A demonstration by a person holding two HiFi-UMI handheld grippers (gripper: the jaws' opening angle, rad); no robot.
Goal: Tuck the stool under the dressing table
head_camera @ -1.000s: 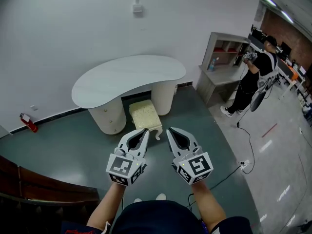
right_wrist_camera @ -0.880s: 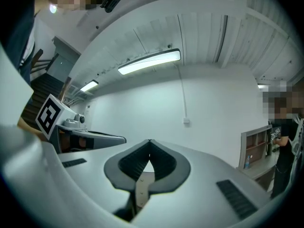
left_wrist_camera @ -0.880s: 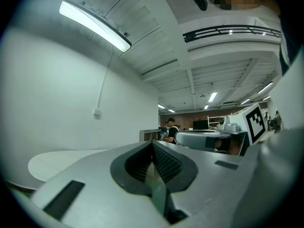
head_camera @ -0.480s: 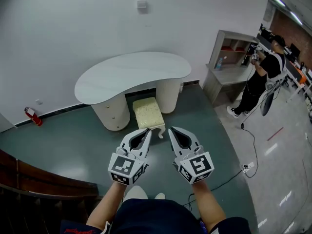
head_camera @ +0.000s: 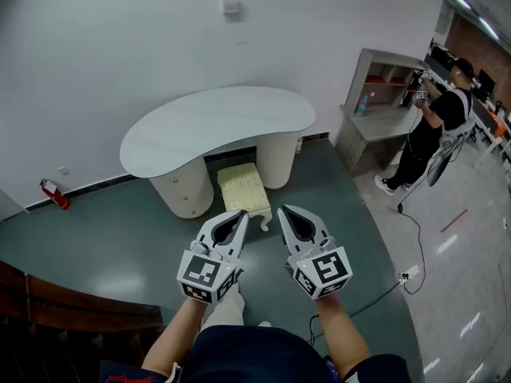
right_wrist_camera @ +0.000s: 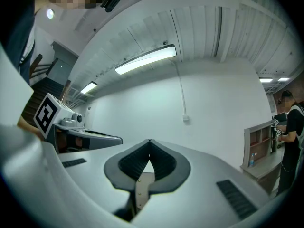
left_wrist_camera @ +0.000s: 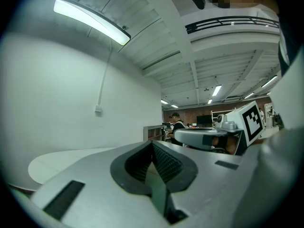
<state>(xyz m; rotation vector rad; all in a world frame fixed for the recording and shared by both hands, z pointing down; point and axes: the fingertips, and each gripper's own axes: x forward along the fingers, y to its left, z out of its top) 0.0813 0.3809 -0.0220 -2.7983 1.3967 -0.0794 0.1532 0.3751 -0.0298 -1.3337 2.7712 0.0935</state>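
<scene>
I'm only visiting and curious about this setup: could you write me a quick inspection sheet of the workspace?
Surface: grey-green floor.
Job's things: white dressing table against the wall; cream stool at its knee gap, most of it out in the open.
Clutter: red object on the floor by the wall; on the tabletop, nothing seen.
Grippers: left gripper and right gripper both shut, nothing between the jaws, held in the air short of the stool.
Cables: black cable across the floor at right, ending at a socket block.
Surroundings: another person at a grey shelf unit; wooden steps lower left.
</scene>
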